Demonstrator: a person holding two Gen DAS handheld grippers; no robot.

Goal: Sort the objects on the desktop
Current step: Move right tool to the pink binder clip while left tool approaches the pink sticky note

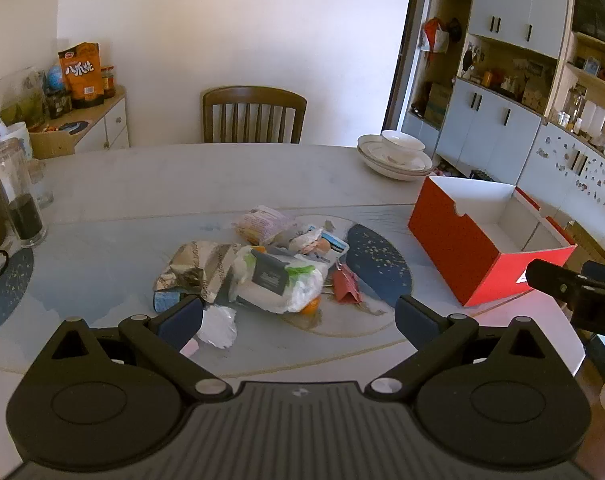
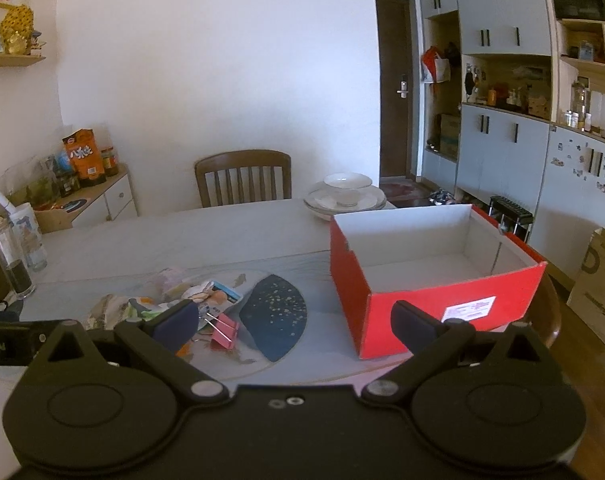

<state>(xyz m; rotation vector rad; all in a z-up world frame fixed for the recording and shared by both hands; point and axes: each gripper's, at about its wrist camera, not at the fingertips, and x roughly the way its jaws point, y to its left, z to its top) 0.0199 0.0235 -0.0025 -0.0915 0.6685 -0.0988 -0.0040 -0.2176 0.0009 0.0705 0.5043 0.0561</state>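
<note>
Over the table (image 1: 142, 184), we hold left gripper (image 1: 298, 316) & right gripper (image 2: 294, 320) both spread wide, empty. Clutter pile (image 1: 262, 264) sits beside empty red box (image 2: 442, 276); sorting's unstarted, so next we'd need a first pick, prob. pink binder clip (image 2: 224, 334).

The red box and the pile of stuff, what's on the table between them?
A dark blue placemat lies between the pile and the red box, clearest in the right wrist view.

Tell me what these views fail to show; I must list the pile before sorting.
- Left wrist view: blue item mostly buried under the foil wrapper.
- Left wrist view: orange item mostly under the white plastic bag.
- Right wrist view: pile's left part hidden behind the right gripper's fingers.
</note>
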